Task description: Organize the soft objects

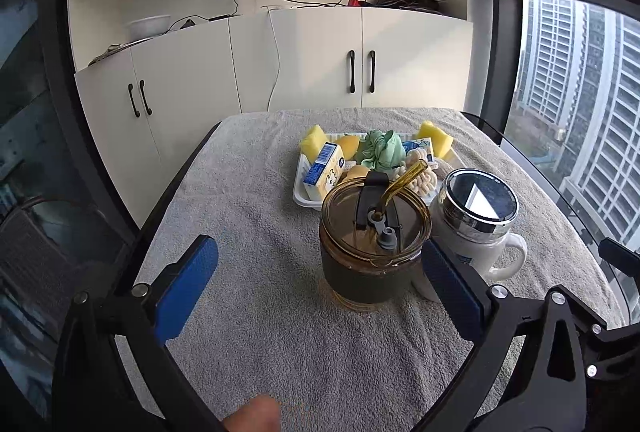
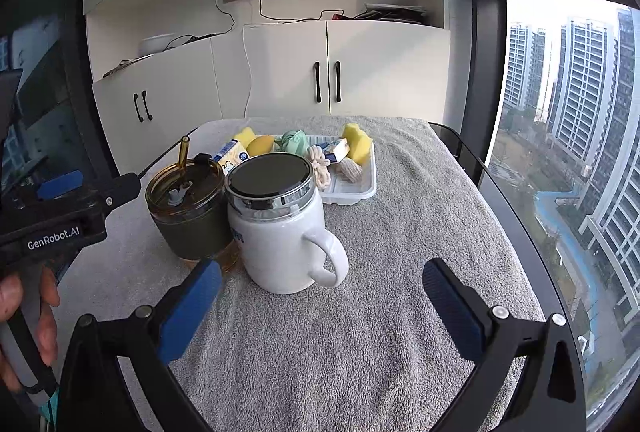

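Note:
A white tray (image 1: 301, 194) (image 2: 362, 192) at the far middle of the table holds yellow sponges (image 1: 435, 138) (image 2: 357, 143), a green cloth bundle (image 1: 380, 150) (image 2: 293, 141), a cream knitted piece (image 1: 420, 178) (image 2: 352, 170), small cartons (image 1: 325, 172) (image 2: 232, 154) and a yellow round thing (image 1: 347, 145) (image 2: 260, 144). My left gripper (image 1: 320, 284) is open and empty, its right pad beside an amber tumbler (image 1: 370, 252) (image 2: 188, 212). My right gripper (image 2: 322, 308) is open and empty, just in front of a white lidded mug (image 2: 280, 228) (image 1: 476, 224).
A grey towel (image 1: 260, 312) (image 2: 360, 352) covers the glass table. White cabinets (image 1: 304, 60) (image 2: 280, 68) stand behind it. A window (image 2: 568, 152) lies to the right. The left gripper's body (image 2: 60, 220) and a hand show at the right wrist view's left edge.

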Action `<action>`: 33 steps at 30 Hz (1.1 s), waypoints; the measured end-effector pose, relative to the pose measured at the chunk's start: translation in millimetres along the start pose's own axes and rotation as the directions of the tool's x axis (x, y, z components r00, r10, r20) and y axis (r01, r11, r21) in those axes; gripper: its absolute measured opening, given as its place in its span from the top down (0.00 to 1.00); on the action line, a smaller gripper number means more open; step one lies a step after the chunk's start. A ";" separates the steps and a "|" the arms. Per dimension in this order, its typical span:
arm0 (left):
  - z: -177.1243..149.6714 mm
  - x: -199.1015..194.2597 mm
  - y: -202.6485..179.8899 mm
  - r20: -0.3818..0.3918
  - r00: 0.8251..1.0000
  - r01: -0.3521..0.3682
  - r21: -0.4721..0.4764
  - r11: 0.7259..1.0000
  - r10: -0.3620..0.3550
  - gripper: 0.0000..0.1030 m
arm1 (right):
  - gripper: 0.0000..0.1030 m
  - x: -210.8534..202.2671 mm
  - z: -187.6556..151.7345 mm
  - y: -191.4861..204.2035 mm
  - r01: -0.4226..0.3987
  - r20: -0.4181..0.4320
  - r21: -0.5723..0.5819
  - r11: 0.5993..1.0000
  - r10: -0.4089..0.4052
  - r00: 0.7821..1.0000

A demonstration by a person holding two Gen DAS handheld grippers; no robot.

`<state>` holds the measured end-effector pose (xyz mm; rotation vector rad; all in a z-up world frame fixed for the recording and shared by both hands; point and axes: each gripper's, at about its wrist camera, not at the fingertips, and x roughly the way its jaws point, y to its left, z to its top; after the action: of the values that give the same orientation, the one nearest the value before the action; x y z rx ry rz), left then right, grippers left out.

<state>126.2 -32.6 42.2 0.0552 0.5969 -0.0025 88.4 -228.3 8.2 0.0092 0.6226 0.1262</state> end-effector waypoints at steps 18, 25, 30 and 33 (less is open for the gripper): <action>-8.5 3.6 -10.2 -0.032 0.999 0.030 -0.008 1.000 -0.030 0.00 | 0.00 -2.4 -3.1 15.7 0.033 -0.013 -0.018 0.999 -0.033 0.999; -8.7 5.9 -7.6 -0.037 0.999 0.019 -0.016 1.000 -0.019 0.00 | 0.00 -1.5 -4.9 18.8 0.039 -0.018 -0.016 0.999 -0.040 0.999; -9.1 6.6 -8.5 -0.040 0.999 0.019 -0.016 1.000 -0.020 0.00 | 0.00 -0.9 -6.3 22.6 0.039 -0.025 -0.022 0.999 -0.039 0.999; -9.6 6.9 -8.3 -0.040 0.999 0.017 -0.017 1.000 -0.018 0.00 | 0.00 -1.4 -6.4 23.2 0.039 -0.024 -0.022 0.999 -0.040 0.999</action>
<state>126.3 -40.3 30.0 0.0337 0.6379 -0.0135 80.9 -205.7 4.9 -0.0257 0.6457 0.0952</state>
